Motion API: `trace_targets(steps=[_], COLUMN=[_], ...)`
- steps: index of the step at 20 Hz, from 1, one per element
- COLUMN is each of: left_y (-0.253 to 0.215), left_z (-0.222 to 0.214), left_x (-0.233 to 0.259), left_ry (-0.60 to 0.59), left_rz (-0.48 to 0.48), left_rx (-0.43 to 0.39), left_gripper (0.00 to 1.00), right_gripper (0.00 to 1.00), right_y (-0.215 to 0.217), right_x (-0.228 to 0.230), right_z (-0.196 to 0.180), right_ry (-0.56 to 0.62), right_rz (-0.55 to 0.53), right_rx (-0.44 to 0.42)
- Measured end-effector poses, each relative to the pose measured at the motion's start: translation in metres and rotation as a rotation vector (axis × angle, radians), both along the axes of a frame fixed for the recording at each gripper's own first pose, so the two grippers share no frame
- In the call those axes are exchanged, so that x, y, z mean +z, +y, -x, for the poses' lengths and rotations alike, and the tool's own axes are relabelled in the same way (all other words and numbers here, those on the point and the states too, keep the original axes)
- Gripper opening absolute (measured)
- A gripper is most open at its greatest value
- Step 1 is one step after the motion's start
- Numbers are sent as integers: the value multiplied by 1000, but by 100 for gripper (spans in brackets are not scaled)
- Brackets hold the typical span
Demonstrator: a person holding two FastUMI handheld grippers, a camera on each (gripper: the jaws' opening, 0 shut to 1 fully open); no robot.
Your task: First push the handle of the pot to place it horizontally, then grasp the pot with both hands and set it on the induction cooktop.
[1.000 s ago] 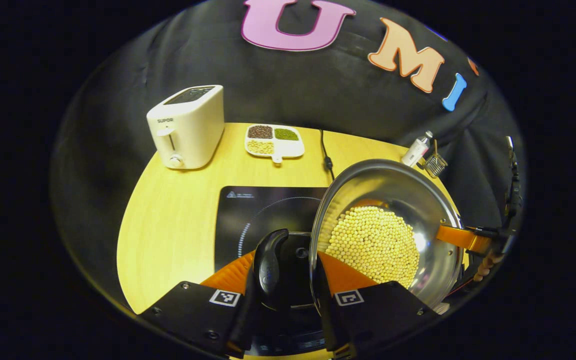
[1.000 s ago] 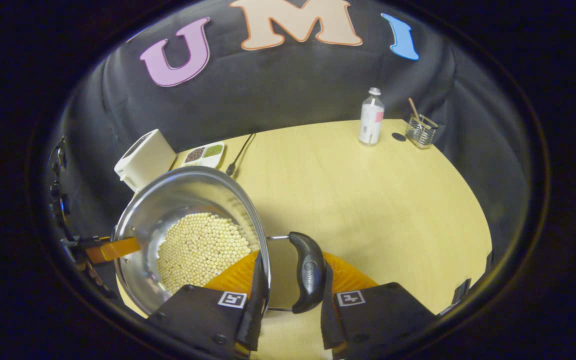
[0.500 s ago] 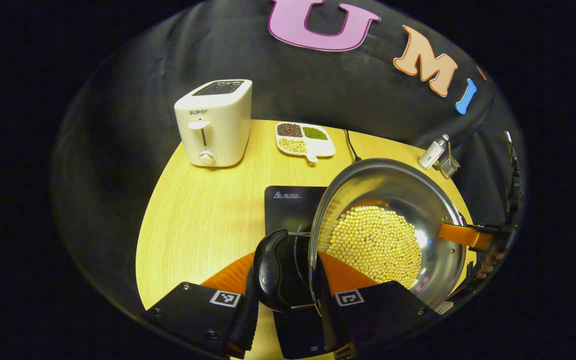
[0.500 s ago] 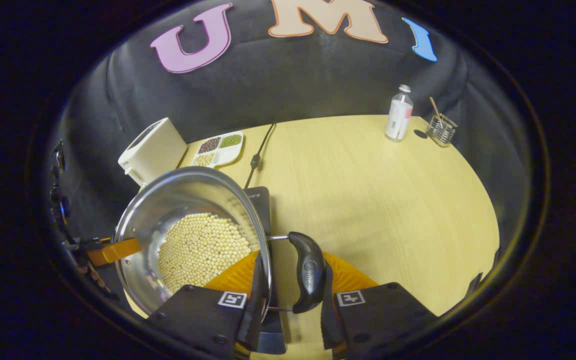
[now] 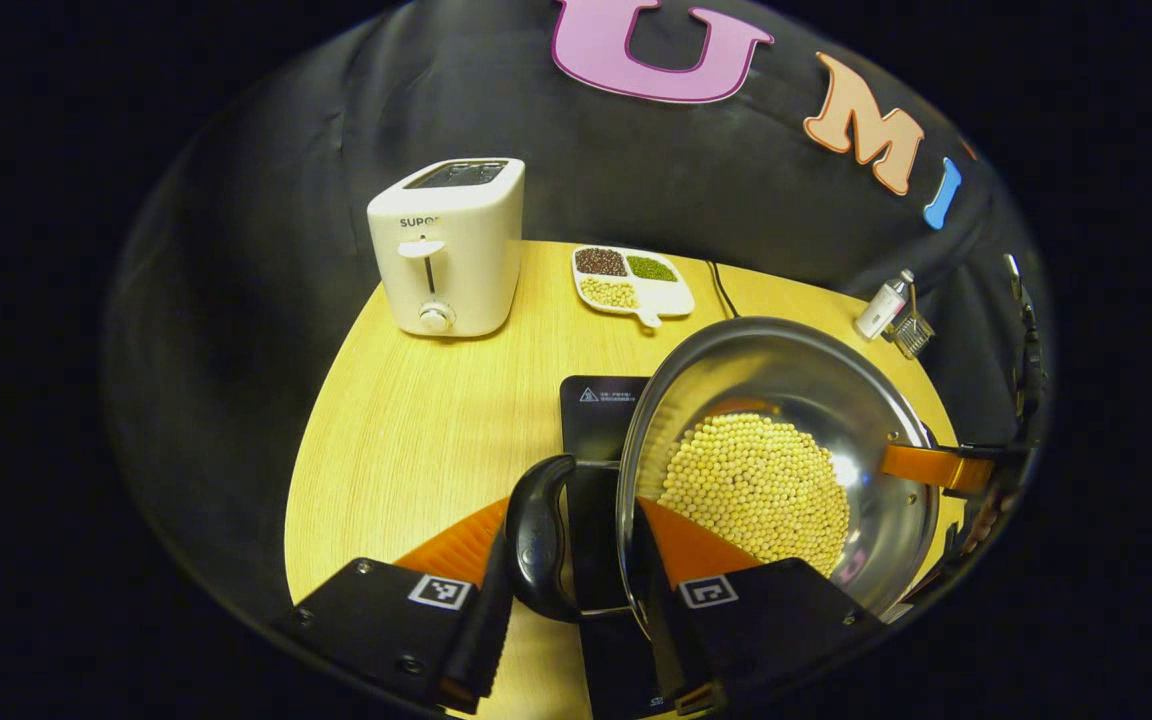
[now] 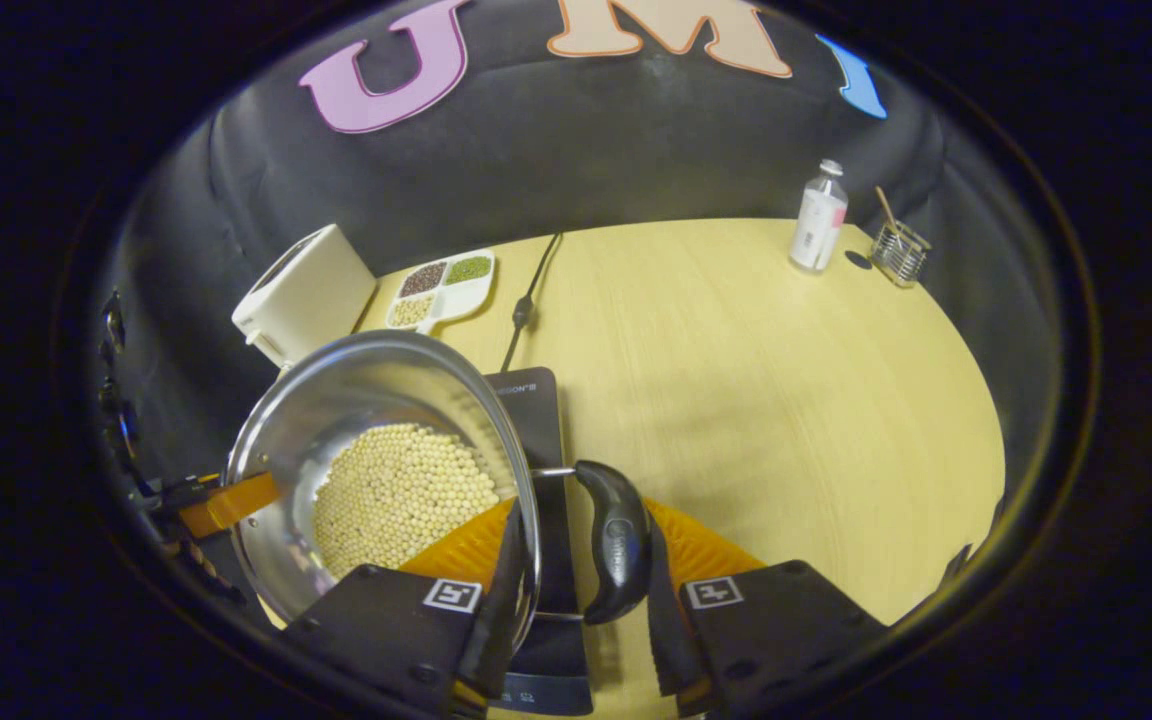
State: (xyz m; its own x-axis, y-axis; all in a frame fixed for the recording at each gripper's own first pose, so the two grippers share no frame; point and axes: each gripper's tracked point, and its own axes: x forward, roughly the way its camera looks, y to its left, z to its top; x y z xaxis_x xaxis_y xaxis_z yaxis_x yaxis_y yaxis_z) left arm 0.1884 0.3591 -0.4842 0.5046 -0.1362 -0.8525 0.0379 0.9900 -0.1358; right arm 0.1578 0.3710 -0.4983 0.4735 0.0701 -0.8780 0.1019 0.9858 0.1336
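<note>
1. A pale wooden worktop [image 6: 756,380] stands before the black cloth wall.
2. The steel pot [image 5: 786,400], holding yellow beans [image 5: 756,485], hangs over the black induction cooktop [image 5: 601,405].
3. The left hand-held gripper [image 5: 576,590] is clamped across the pot's rim and its black side handle [image 5: 536,540].
4. The right hand-held gripper [image 6: 581,590] is likewise closed on the opposite handle [image 6: 616,540].
5. Farther back stand a white toaster [image 5: 451,245], a divided dish [image 5: 631,280], a bottle [image 6: 818,215] and a wire holder [image 6: 901,252].
</note>
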Motion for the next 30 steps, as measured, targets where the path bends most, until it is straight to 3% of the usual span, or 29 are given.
trace_targets(steps=[3,5,6,9,16,17,18,21,26,30], left_y=[-1,3,10,20,-4,-12,-51,-83,-150,-192], left_z=[14,15,15,19,36,41,52,58,78,97], left_x=[-2,5,8,22,76,86,126,163,223,279], left_ry=[12,-19,-29,-66,-173,-191,-256,-343,-474,-594], left_rz=[-48,-62,-86,-132,-163,-172,-199,-239,-192,-161], left_rx=[11,49,71,120,180,190,188,160,134,75], left_gripper=[72,81,83,98,98,98,98,98,96,96], right_gripper=[69,67,75,80,98,96,92,95,92,92], right_y=[-3,-9,-11,-14,-47,-53,-91,-120,-159,-198], right_x=[7,12,14,25,60,66,92,118,184,250], right_z=[1,-1,0,4,12,12,15,15,33,60], right_ry=[-22,-39,-46,-77,-160,-172,-229,-310,-441,-571], right_rz=[12,12,12,-2,-41,-61,-100,-101,-134,-94], right_rx=[2,2,5,24,42,42,41,59,37,-10])
